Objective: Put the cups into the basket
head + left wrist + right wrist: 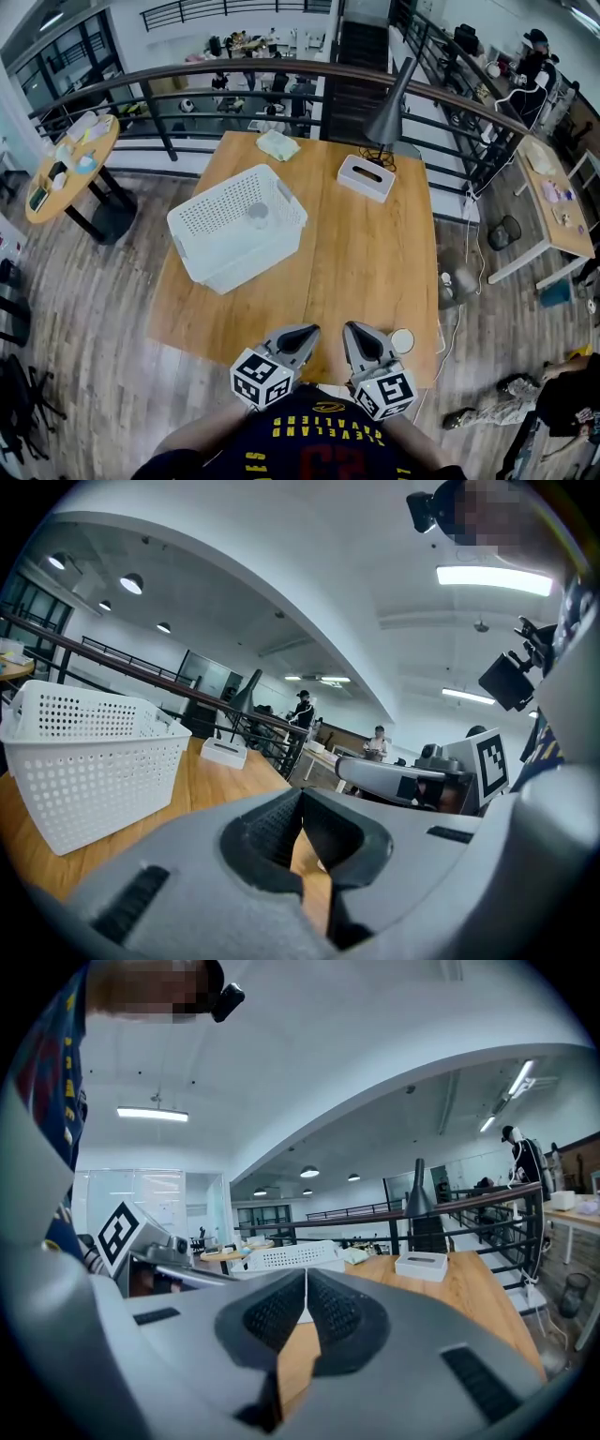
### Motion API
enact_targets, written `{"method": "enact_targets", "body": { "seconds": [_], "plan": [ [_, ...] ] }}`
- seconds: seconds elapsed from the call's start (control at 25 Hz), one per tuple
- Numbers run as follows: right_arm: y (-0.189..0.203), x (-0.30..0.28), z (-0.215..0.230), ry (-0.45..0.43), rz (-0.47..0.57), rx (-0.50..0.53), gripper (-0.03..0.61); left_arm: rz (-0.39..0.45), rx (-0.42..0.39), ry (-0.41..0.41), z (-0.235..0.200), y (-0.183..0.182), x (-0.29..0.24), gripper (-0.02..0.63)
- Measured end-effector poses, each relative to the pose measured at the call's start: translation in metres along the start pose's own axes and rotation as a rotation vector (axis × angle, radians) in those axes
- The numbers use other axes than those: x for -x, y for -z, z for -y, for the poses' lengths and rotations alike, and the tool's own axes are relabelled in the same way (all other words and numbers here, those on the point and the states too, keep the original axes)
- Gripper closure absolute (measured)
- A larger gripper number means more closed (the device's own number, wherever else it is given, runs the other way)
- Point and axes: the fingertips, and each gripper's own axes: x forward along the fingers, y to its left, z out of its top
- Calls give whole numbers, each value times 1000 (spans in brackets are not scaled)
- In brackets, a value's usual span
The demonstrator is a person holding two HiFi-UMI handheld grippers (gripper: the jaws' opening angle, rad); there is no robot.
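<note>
Left gripper (302,334) and right gripper (353,334): jaws together, empty, well short of the basket (214,255), probably resting between picks. Clear cup (258,215) sits inside the basket. Round pale thing (402,340), possibly a cup, lies well apart from it.

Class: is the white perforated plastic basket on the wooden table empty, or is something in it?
Not empty. In the head view one clear plastic cup sits inside the white perforated plastic basket, near its middle.
</note>
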Motion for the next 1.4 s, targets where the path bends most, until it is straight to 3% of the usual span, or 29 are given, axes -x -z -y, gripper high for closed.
{"method": "enact_targets", "body": {
  "seconds": [0.36, 0.96, 1.2, 1.4],
  "plan": [
    [17, 8, 18, 41, -30, -58, 561, -37, -7, 23, 9, 11, -13, 603],
    [31, -15, 17, -4, -80, -85, 561, -29, 23, -37, -9, 16, -7, 603],
    [32, -18, 20, 1, -88, -102, 561, -35, -1, -7, -4, 13, -10, 603],
    [36, -18, 23, 6, -92, -112, 561, 33, 29, 62, 4, 4, -14, 603]
  ]
}}
